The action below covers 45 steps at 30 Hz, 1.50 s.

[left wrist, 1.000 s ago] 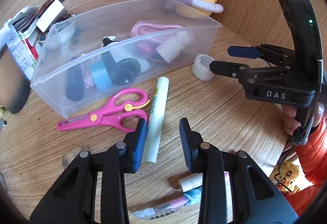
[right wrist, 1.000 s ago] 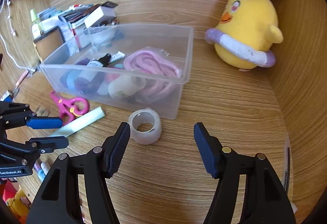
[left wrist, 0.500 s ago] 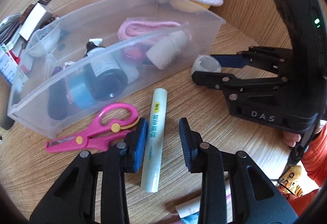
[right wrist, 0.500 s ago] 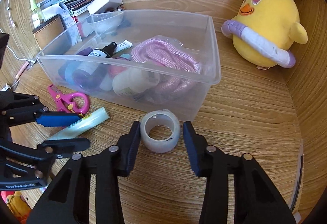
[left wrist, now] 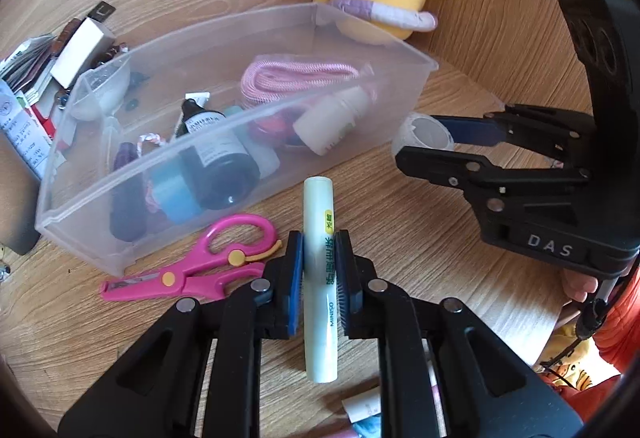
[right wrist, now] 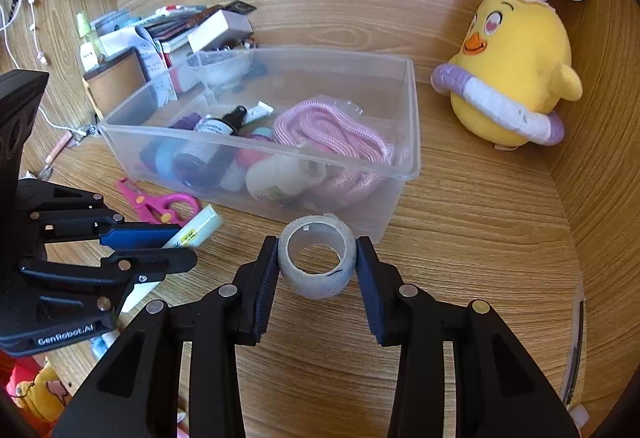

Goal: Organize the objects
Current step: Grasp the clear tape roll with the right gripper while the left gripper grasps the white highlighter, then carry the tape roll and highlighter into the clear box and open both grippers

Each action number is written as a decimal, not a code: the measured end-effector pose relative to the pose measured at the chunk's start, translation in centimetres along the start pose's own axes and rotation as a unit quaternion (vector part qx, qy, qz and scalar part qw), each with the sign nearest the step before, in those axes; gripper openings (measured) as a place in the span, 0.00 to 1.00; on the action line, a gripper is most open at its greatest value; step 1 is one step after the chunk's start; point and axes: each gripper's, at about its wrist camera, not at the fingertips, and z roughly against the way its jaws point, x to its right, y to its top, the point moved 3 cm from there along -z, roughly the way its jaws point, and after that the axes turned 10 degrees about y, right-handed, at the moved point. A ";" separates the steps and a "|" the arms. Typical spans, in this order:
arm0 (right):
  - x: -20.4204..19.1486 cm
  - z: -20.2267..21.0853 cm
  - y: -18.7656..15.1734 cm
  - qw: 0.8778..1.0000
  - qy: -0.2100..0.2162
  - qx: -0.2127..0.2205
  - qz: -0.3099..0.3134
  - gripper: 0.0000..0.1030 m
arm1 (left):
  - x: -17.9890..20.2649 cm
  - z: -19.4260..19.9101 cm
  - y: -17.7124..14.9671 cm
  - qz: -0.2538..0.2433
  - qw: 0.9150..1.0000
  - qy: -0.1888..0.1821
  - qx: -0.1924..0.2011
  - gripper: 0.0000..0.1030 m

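A pale green tube [left wrist: 318, 206] lies on the wooden desk, and my left gripper [left wrist: 318, 250] is shut on its middle. The tube [right wrist: 200, 226] also shows in the right wrist view, between the left gripper's [right wrist: 182, 248] fingers. My right gripper [right wrist: 317, 244] is shut on a white tape roll [right wrist: 320, 284] that stands on the desk just in front of the clear plastic bin [right wrist: 412, 118]. From the left wrist view, the right gripper [left wrist: 424, 140] holds the tape roll [left wrist: 424, 130] by the bin's [left wrist: 416, 78] right end. Pink scissors [left wrist: 200, 270] lie beside the tube.
The bin holds a pink rope [right wrist: 332, 134], bottles and small items. A yellow plush chick [right wrist: 512, 78] sits in the back right corner. Boxes and papers [right wrist: 192, 30] pile up at the back left. Pens [left wrist: 360, 406] lie near the front edge. A hand [left wrist: 580, 282] holds the right gripper.
Both grippers came forward and down over their objects and closed: the left on the tube, the right on the tape roll.
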 end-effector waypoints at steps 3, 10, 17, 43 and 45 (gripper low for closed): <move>-0.6 1.2 0.4 1.000 0.003 0.014 0.007 0.34 | -0.5 1.6 0.4 0.011 1.000 0.001 0.020 0.15; -2.4 3.3 2.4 0.998 -0.004 0.052 0.037 0.34 | -2.4 5.8 1.9 0.040 0.996 0.003 0.080 0.15; -4.0 3.4 4.3 0.996 0.007 0.074 0.045 0.34 | -4.6 8.3 3.6 0.067 0.990 0.017 0.122 0.15; -2.8 -4.0 8.4 1.000 0.016 0.022 0.012 0.34 | -11.5 4.2 5.5 0.120 0.981 0.112 0.106 0.15; -2.7 -4.3 8.4 1.000 0.016 0.017 0.010 0.34 | -11.1 3.6 5.5 0.115 0.983 0.108 0.097 0.15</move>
